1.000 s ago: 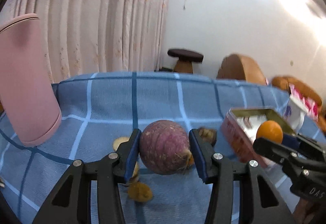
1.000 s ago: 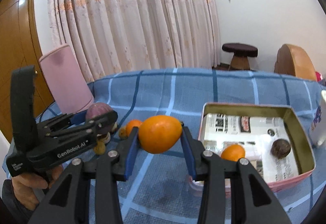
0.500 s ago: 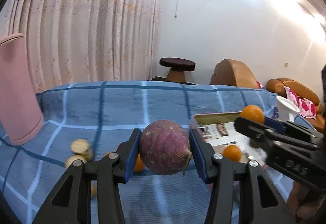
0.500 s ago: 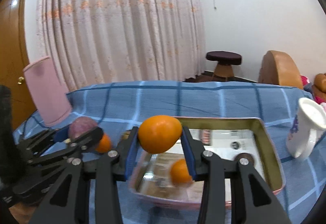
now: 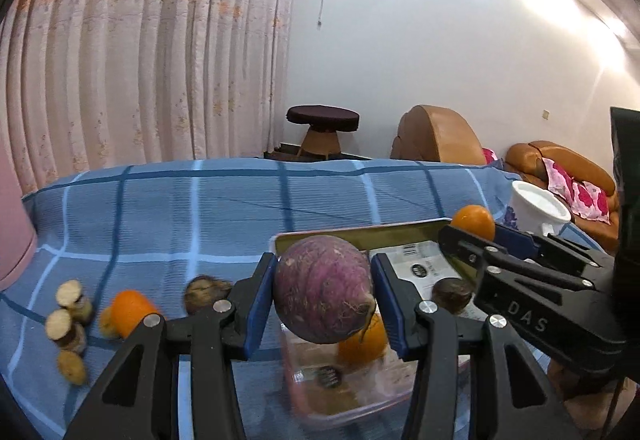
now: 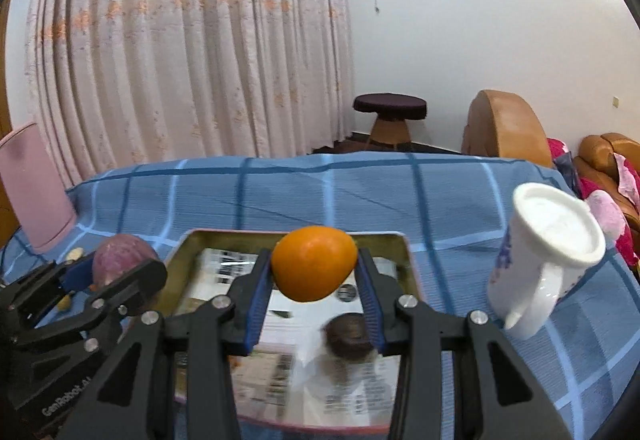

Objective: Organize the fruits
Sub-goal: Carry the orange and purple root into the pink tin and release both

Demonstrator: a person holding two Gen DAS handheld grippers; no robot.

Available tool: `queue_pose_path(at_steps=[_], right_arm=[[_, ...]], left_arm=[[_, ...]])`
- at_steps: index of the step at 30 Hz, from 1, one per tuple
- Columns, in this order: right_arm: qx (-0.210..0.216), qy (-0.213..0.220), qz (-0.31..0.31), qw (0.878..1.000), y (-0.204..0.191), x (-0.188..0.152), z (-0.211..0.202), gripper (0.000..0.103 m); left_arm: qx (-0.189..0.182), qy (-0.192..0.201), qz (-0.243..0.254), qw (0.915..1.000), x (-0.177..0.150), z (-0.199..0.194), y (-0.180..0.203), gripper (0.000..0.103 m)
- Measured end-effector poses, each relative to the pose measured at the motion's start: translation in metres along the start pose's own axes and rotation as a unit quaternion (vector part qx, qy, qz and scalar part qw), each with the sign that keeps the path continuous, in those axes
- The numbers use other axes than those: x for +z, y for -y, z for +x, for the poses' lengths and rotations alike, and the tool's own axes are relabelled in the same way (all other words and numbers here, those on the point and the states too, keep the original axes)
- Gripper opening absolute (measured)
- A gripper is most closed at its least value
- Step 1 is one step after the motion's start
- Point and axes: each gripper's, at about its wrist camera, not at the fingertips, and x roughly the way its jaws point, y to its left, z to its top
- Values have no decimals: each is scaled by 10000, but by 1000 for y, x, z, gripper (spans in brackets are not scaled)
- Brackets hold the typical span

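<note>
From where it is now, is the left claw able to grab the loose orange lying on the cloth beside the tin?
Probably not yet. The left claw is shut on a purple turnip, so its jaws are full. The loose orange lies uncovered on the blue cloth, left of the tin; nothing blocks it otherwise.

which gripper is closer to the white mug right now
Right. The right gripper, shut on an orange, hangs over the tray beside the mug. The left gripper sits farther off, over the tray's opposite side.
</note>
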Motion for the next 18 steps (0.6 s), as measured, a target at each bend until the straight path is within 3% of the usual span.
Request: queue_pose_path(at_steps=[6, 18], right_arm=[[-170, -123, 69, 9998, 23, 1, 10, 44], [-19, -494, 182, 9986, 31, -4, 29, 44]], left_arm=[[86, -137, 66, 9998, 5, 20, 18, 50], [288, -493, 145, 9983, -1, 38, 27, 50]])
